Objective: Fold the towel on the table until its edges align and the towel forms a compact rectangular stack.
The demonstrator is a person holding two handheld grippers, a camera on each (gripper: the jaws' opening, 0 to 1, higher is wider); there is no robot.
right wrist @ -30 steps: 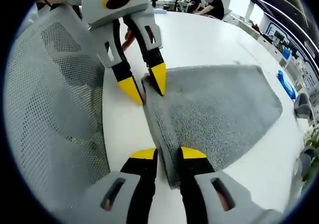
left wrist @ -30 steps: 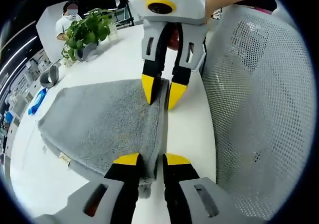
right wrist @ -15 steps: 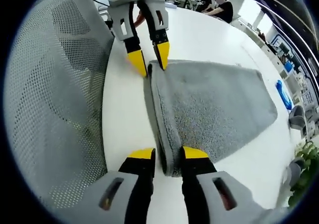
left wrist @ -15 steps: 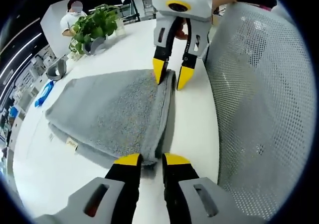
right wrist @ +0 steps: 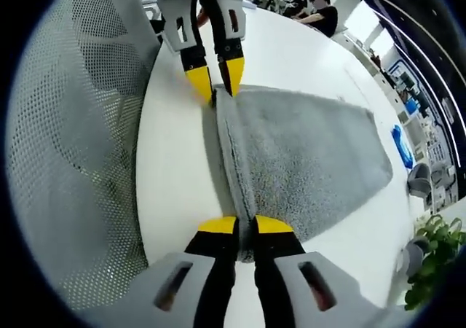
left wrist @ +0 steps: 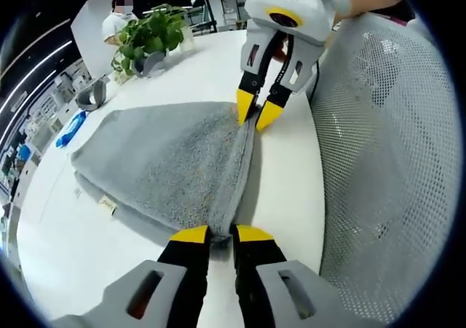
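towel [left wrist: 160, 160]: grey, folded over, near edge taut | left gripper [left wrist: 213, 234], right gripper [right wrist: 237, 224]: both clamped on towel edge

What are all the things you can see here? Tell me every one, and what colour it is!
towel: one, grey, folded on the table, its near edge pinched at both ends
table: one, white, under the towel
mesh chair: one, grey-white, beside the table's edge
potted plant: one, green leaves, far end of the table in the left gripper view
blue object: one, past the table's far side; too small to identify
people: one in white behind the plant, others seated in dark clothes at the far end
left claw: yellow tips, closed on the towel's edge
right claw: yellow tips, closed on the other end of that edge
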